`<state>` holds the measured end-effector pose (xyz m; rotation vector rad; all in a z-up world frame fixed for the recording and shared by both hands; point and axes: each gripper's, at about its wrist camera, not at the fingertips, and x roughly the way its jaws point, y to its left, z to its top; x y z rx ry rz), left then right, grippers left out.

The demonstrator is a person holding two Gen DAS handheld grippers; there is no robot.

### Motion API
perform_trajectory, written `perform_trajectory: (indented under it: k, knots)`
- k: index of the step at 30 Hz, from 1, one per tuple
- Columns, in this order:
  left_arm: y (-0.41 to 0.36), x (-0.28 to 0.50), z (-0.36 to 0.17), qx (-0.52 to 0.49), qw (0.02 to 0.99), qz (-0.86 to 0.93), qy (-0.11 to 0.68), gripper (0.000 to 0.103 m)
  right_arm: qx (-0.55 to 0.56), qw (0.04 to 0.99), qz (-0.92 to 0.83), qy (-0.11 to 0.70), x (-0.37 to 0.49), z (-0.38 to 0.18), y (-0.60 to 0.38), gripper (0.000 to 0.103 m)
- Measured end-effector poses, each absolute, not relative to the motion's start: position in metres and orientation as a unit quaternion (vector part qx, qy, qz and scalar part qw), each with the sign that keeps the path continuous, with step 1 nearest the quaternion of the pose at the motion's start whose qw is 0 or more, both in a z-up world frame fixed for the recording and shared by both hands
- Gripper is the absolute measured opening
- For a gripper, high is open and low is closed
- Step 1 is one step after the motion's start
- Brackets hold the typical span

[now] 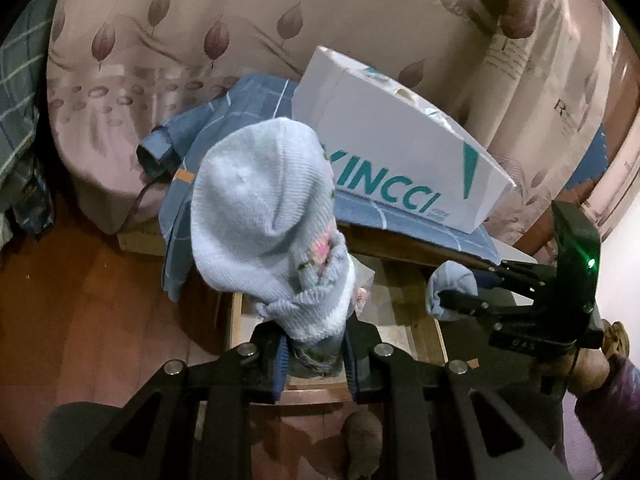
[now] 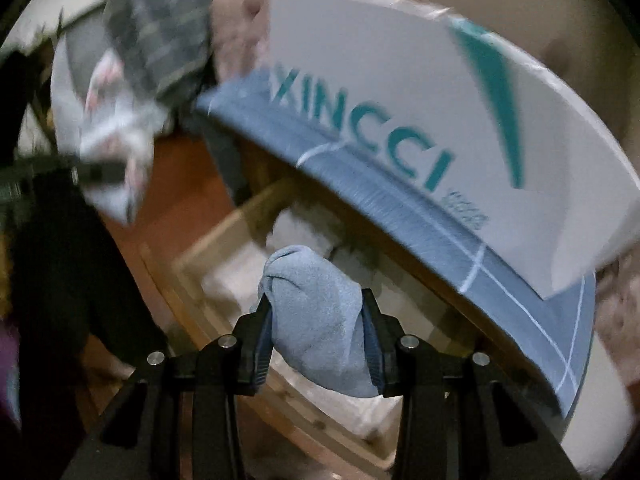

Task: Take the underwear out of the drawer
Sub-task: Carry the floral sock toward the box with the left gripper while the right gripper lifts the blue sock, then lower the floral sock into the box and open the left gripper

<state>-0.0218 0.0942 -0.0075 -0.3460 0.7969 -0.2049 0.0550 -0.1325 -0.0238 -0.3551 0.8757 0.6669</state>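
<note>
Above the open drawer (image 1: 400, 332), both grippers hold lifted garments.
Left gripper (image 1: 314, 354) is clamped on a pale blue knit piece (image 1: 260, 216) left of the drawer; right gripper (image 2: 318, 344) pinches a blue bundle (image 2: 316, 320) over it. Removal looks nearly done; only the blurred right view shows pale contents remaining inside, under the white box (image 2: 400, 80).

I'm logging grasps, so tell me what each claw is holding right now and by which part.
Left claw: pale blue knit garment, pinched at its bunched lower end. Right claw: small blue cloth bundle, squeezed across its middle.
</note>
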Motion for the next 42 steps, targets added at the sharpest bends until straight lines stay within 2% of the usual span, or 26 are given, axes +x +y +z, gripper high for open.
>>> perform_trajectory:
  k: [8, 16, 22, 26, 34, 42]
  knots:
    - [0.075, -0.027, 0.04, -0.147, 0.912, -0.119, 0.363, 0.021, -0.098, 0.867, 0.306, 0.381, 0.038, -0.009, -0.153, 0.036]
    - [0.057, -0.009, 0.115, -0.127, 0.923, -0.153, 0.33, 0.021, -0.05, 0.876, 0.302, 0.373, 0.039, -0.03, -0.174, 0.036]
    - [0.039, 0.04, 0.162, -0.136, 0.915, -0.188, 0.33, 0.021, -0.023, 0.881, 0.301, 0.363, 0.041, -0.029, -0.185, 0.037]
    - [0.023, 0.081, 0.179, -0.102, 0.925, -0.173, 0.322, 0.021, -0.012, 0.883, 0.303, 0.358, 0.042, -0.027, -0.191, 0.037]
    - [0.005, 0.165, 0.153, -0.037, 0.918, -0.151, 0.365, 0.021, 0.014, 0.886, 0.306, 0.348, 0.042, -0.024, -0.204, 0.037]
    - [0.001, 0.192, 0.109, -0.004, 0.907, -0.143, 0.396, 0.023, 0.019, 0.884, 0.309, 0.349, 0.042, -0.024, -0.205, 0.037]
